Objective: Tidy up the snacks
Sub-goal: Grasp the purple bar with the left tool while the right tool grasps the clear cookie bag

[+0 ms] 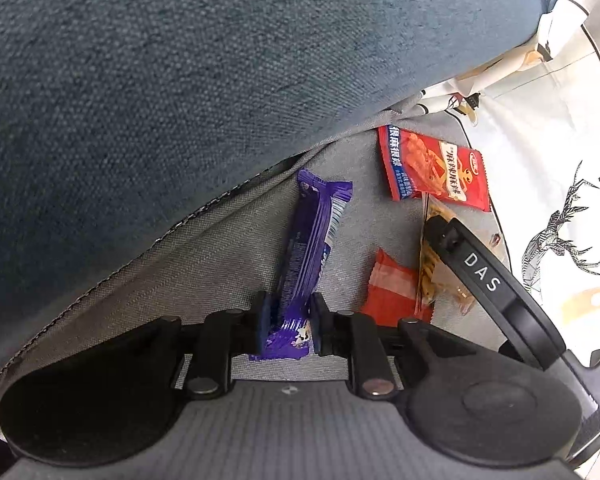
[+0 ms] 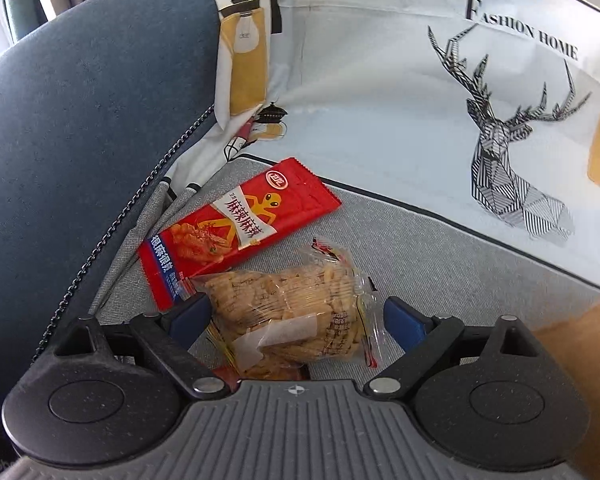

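Note:
My left gripper [image 1: 289, 326] is shut on the near end of a purple snack bar [image 1: 306, 256] that lies on the grey sofa seat [image 1: 204, 264]. My right gripper [image 2: 296, 320] is open, its blue pads either side of a clear pack of golden sticks [image 2: 292, 308] without pressing it. That pack also shows in the left wrist view [image 1: 434, 264], partly behind the right gripper's black body [image 1: 488, 280]. A red spicy snack packet [image 2: 236, 224] lies just beyond it and shows in the left wrist view [image 1: 436, 168]. A small red wrapper [image 1: 392, 288] lies beside the clear pack.
A blue cushion [image 1: 180, 80] leans over the seat on the left, also in the right wrist view [image 2: 80, 140]. A white deer-print cushion [image 2: 460, 100] stands behind and to the right. A person's forearm [image 2: 592, 380] is at the right edge.

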Available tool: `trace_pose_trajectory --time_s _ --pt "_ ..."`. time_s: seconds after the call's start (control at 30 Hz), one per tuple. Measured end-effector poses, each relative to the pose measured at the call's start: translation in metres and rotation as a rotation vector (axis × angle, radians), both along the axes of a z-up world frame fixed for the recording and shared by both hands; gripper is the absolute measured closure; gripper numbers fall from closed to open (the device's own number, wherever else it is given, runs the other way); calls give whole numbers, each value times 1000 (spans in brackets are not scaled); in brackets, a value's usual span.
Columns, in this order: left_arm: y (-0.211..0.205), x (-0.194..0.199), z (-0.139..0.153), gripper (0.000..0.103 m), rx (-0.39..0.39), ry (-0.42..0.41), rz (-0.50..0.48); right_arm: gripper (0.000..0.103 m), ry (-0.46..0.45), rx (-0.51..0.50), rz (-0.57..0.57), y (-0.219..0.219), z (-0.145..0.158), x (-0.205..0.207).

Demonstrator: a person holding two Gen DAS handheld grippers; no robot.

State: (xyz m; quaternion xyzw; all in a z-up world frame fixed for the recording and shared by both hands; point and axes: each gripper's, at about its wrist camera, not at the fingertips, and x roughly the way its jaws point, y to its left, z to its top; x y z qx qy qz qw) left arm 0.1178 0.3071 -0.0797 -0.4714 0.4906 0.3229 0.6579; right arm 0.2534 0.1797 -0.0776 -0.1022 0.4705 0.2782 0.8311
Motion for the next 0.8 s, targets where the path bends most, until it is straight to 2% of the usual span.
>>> trace_pose_trajectory --time_s 0.07,0.1,0.27,0.47,0.6,0.8 --pt "-1 2 -2 78 3 6 -5 16 -18 -10 26 2 0 -2" --pt "-1 4 -3 78 5 7 -5 22 -24 -10 38 2 1 -3" --pt "-2 7 -5 78 27 14 -12 31 -35 4 39 -8 9 -7" --pt "2 9 -6 78 49 18 -26 32 -115 32 20 -38 57 -33" --pt "1 13 -5 78 70 20 -46 32 -163 38 -12 -74 88 -61" --pt "-3 19 -5 78 116 28 -77 32 -193 23 -33 -110 103 -99"
